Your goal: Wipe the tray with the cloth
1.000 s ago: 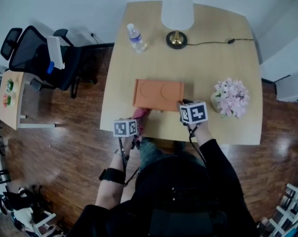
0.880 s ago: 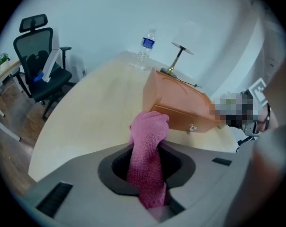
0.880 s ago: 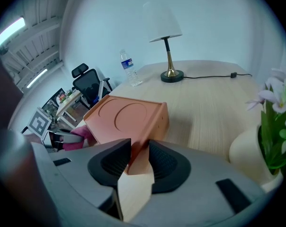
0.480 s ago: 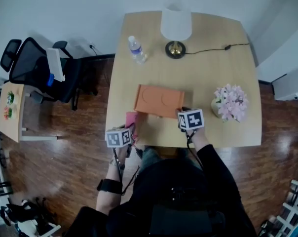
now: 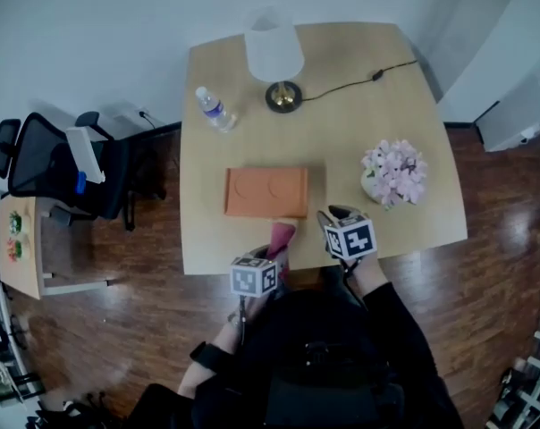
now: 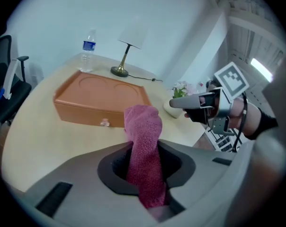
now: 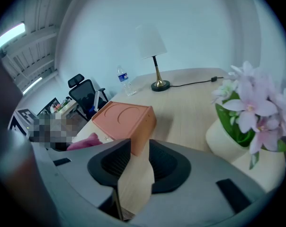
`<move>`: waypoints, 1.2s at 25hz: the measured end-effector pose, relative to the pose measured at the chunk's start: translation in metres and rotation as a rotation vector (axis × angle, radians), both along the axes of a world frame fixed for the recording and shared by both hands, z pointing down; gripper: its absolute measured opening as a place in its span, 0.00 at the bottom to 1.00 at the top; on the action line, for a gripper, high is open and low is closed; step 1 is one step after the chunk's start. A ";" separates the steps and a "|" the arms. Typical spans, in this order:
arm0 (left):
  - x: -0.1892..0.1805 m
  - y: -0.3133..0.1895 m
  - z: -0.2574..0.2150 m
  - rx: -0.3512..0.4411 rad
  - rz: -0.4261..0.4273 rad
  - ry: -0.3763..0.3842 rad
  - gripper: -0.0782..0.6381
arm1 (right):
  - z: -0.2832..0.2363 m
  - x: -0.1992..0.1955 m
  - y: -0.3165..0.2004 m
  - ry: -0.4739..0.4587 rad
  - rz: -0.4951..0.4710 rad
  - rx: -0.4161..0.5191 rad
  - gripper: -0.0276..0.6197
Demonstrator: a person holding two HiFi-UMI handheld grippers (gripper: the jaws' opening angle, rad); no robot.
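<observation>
The orange tray (image 5: 265, 192) lies on the wooden table (image 5: 207, 239), with two round hollows in its top (image 6: 102, 86). My left gripper (image 5: 272, 256) hovers at the table's front edge, shut on a pink cloth (image 5: 281, 237). In the left gripper view the cloth (image 6: 144, 141) stands up out of the left gripper (image 6: 144, 150), short of the tray's front wall. My right gripper (image 5: 328, 214) is at the tray's front right corner. In the right gripper view the right gripper (image 7: 139, 148) is open, and the tray's corner (image 7: 133, 122) sits at the mouth of its jaws.
A lamp (image 5: 274, 47) with its cable and a water bottle (image 5: 215, 110) stand at the back of the table. A pot of pink flowers (image 5: 393, 172) is right of the tray. An office chair (image 5: 55, 164) and a small side table (image 5: 15, 248) stand on the floor at the left.
My left gripper has carried the pink cloth rightward along the tray's front, from its left corner towards the right gripper. The right gripper stays at the tray's front right corner.
</observation>
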State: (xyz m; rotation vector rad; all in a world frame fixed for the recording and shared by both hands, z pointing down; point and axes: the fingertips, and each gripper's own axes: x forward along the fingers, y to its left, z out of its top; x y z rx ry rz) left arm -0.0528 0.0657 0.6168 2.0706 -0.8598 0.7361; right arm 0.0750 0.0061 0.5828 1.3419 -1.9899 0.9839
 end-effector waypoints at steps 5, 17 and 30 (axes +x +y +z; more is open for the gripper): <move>0.068 0.000 0.015 -0.004 -0.012 -0.025 0.24 | 0.003 0.040 0.030 -0.003 0.019 -0.007 0.25; 0.113 -0.055 0.059 -0.068 -0.486 -0.002 0.24 | 0.035 0.082 0.052 -0.026 -0.111 -0.062 0.25; 0.144 -0.135 0.058 -0.056 -0.619 0.028 0.24 | 0.042 0.101 0.040 -0.057 -0.120 -0.081 0.25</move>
